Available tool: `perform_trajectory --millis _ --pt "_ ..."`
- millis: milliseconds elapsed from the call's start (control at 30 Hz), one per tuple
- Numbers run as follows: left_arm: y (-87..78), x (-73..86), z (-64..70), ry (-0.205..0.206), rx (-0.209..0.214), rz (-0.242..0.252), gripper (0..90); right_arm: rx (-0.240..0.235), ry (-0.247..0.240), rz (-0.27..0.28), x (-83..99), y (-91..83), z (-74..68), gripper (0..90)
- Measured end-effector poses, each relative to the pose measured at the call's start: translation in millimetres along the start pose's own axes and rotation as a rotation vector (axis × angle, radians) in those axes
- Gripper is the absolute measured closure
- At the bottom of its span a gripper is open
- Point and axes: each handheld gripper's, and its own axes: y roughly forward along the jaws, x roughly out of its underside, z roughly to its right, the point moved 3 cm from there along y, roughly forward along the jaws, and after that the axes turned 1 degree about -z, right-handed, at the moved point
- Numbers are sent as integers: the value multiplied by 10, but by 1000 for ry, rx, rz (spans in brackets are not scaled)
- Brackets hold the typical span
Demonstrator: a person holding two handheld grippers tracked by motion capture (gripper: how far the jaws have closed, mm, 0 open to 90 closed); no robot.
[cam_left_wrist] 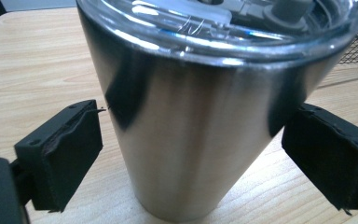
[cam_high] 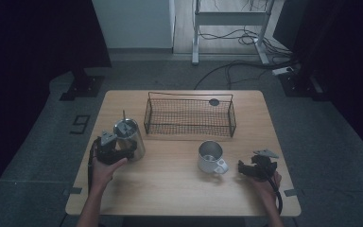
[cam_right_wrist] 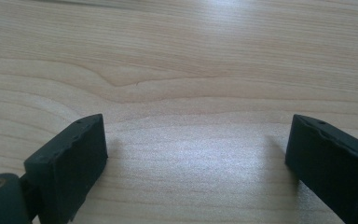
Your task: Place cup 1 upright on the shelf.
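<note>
Steel tumbler (cam_left_wrist: 191,140) stands between my left gripper's (cam_left_wrist: 191,154) wide-spread pads (cam_left_wrist: 70,149), left side of table (cam_high: 179,189). Smooth, tapered, likely slippery; I'd clamp mid-body, below lid (cam_left_wrist: 223,23). Right gripper (cam_right_wrist: 196,154) wide, empty, near mug (cam_high: 211,157).

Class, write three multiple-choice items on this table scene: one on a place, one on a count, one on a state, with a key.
1. Where does the black wire basket stand?
A. at the wooden table's far edge
B. on the floor
C. at the near edge

2. How many metal drinking vessels stand on the table?
A. one
B. two
C. four

3. How is the left gripper?
A. shut on nothing
B. open around the lidded steel tumbler
C. inside the basket

Key: A, it sits farthest from the person; B, the tumbler and the handled steel mug; B, both jaws flank the tumbler with gaps.
</note>
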Motion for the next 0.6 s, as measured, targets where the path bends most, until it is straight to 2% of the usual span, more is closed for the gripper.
perform_trajectory --millis 600 --pt "238 -76 -1 14 1 1 9 2 2 1 0 -1 1 56"
